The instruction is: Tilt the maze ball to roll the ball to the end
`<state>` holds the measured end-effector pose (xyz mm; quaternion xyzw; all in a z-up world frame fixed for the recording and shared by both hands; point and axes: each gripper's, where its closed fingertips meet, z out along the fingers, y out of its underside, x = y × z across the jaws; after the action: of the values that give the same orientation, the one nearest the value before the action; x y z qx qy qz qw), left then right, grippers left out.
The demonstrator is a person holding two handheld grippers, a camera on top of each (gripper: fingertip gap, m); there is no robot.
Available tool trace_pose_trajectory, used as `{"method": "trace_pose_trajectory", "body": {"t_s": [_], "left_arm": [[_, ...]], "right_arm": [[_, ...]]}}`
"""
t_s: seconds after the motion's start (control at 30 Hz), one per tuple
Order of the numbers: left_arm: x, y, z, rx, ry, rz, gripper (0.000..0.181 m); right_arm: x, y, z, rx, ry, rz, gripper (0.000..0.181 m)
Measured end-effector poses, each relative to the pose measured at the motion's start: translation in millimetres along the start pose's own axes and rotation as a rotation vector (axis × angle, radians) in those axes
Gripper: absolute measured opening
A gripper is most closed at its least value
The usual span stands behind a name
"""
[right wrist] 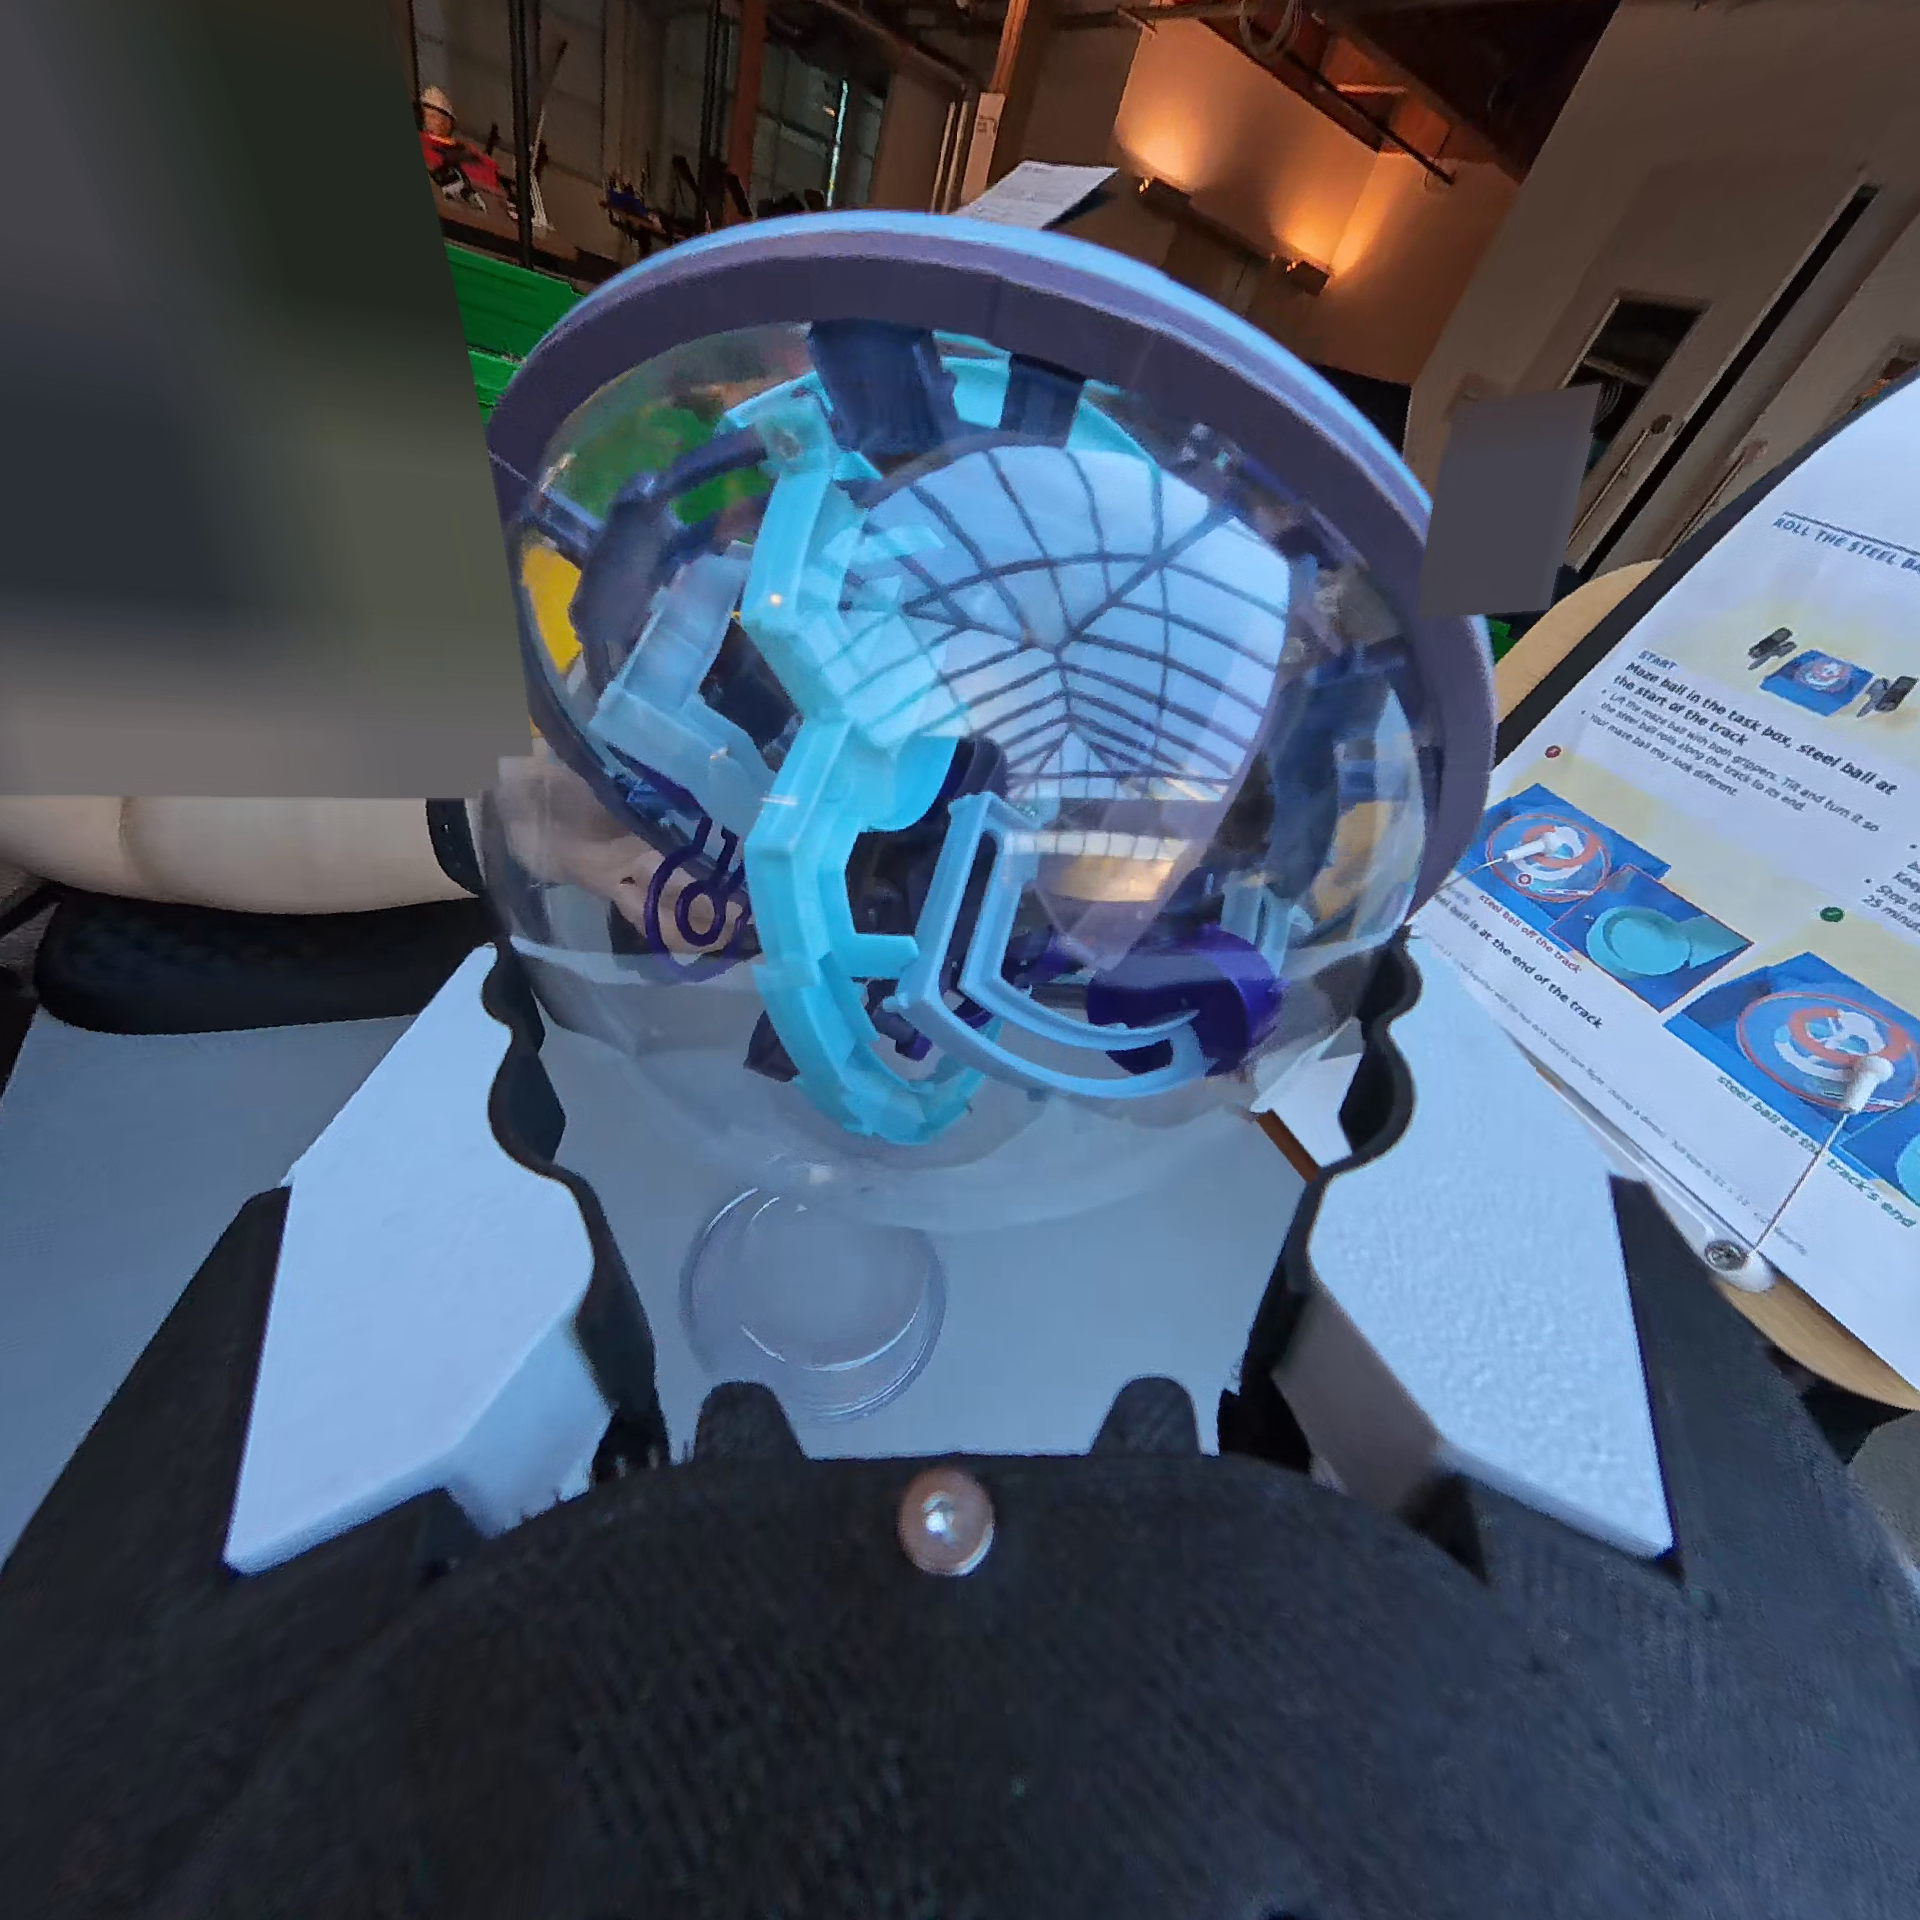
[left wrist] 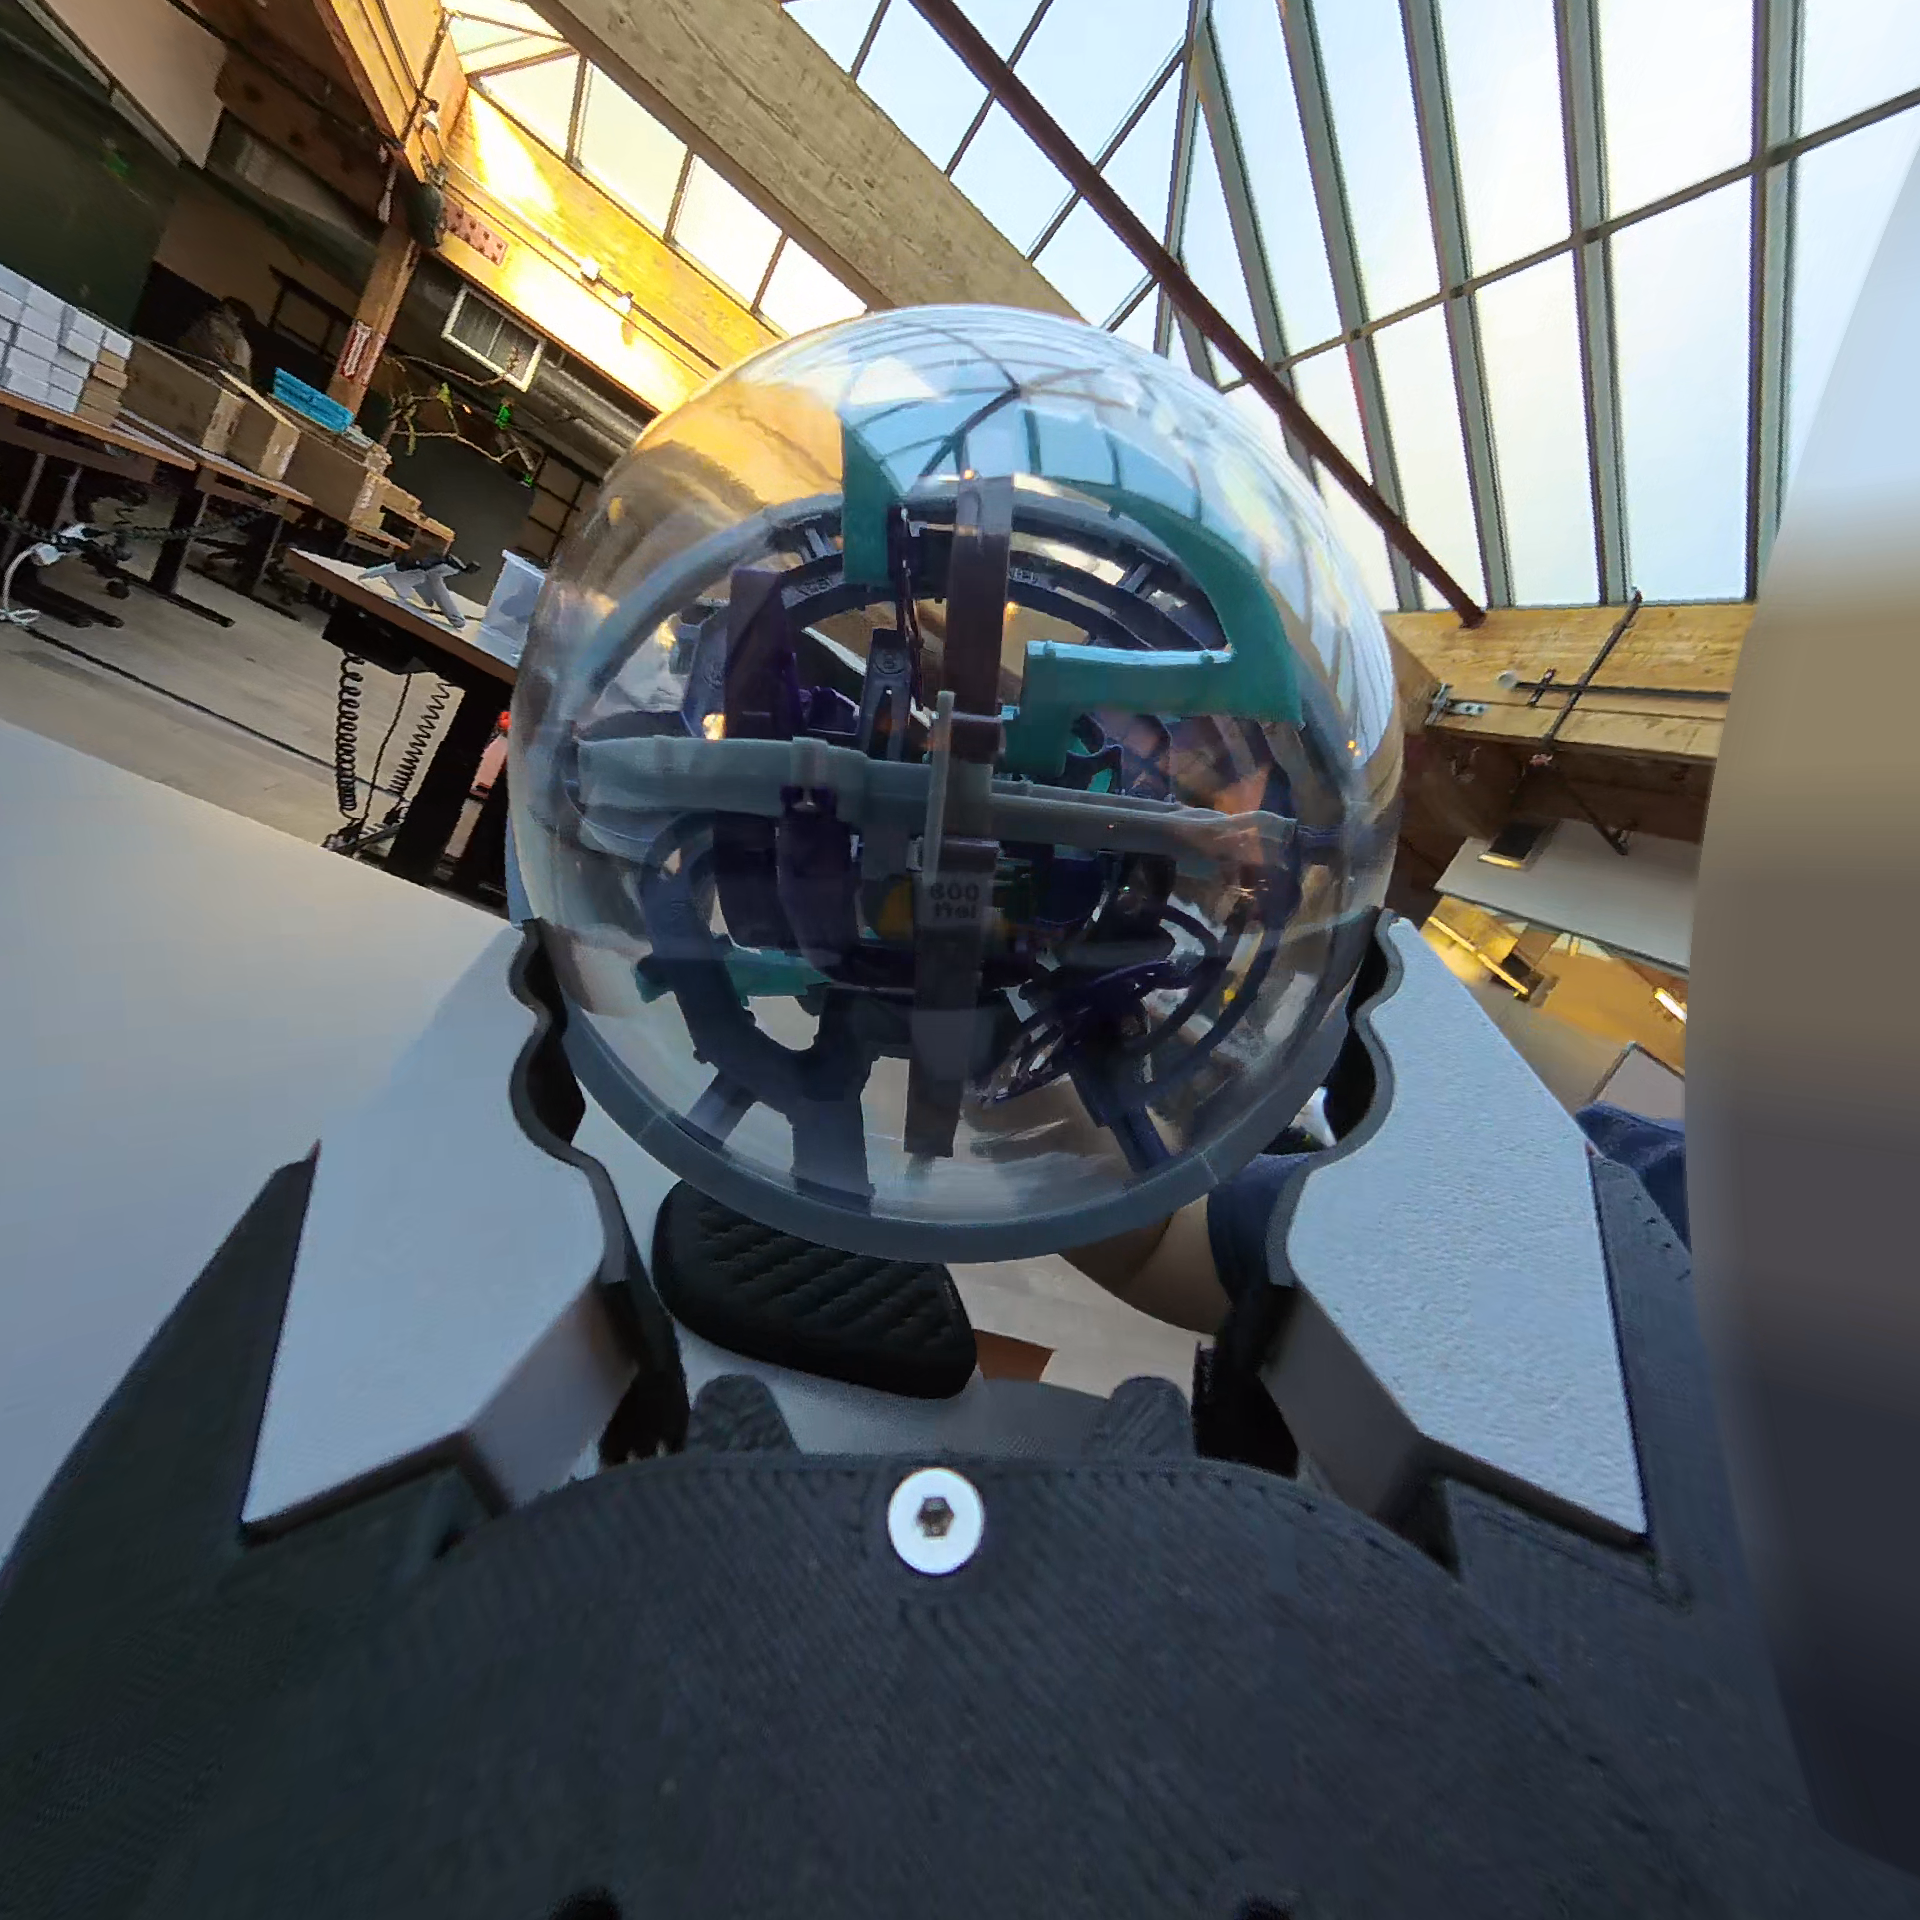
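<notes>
The clear plastic maze ball with grey, teal and purple tracks inside (left wrist: 954, 831) is lifted up in the air, gripped at once between the white fingers of the left tongs (left wrist: 951, 1049) and those of the right tongs (right wrist: 945, 1049), each pair pressing on its lower sides. In the left wrist view its grey equator ring runs along the near bottom, with a glass roof with metal bars (left wrist: 1507, 312) far above. In the right wrist view a printed instruction sheet on a board (right wrist: 1704, 914) stands at the right, and I cannot find the small steel ball inside the maze.
</notes>
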<state>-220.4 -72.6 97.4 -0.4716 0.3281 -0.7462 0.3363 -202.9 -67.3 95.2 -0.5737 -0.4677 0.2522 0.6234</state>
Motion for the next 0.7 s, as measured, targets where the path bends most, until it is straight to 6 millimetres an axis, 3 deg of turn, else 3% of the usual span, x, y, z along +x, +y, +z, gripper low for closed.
{"method": "trace_pose_trajectory", "body": {"t_s": [0.4,0.57,0.7], "left_arm": [[-10.3,-1.5,-11.8,-0.072,-0.122,0.173,0.145],[-18.1,6.8,-18.6,-0.158,-0.179,0.265,0.145],[-23.3,12.6,-21.6,-0.18,-0.181,0.283,0.145]], "right_arm": [[3.0,25.8,13.4,-0.006,0.048,-0.066,0.154],[1.7,47.3,19.6,-0.074,0.071,-0.086,0.154],[-0.8,53.3,21.0,-0.056,0.068,-0.056,0.155]]}}
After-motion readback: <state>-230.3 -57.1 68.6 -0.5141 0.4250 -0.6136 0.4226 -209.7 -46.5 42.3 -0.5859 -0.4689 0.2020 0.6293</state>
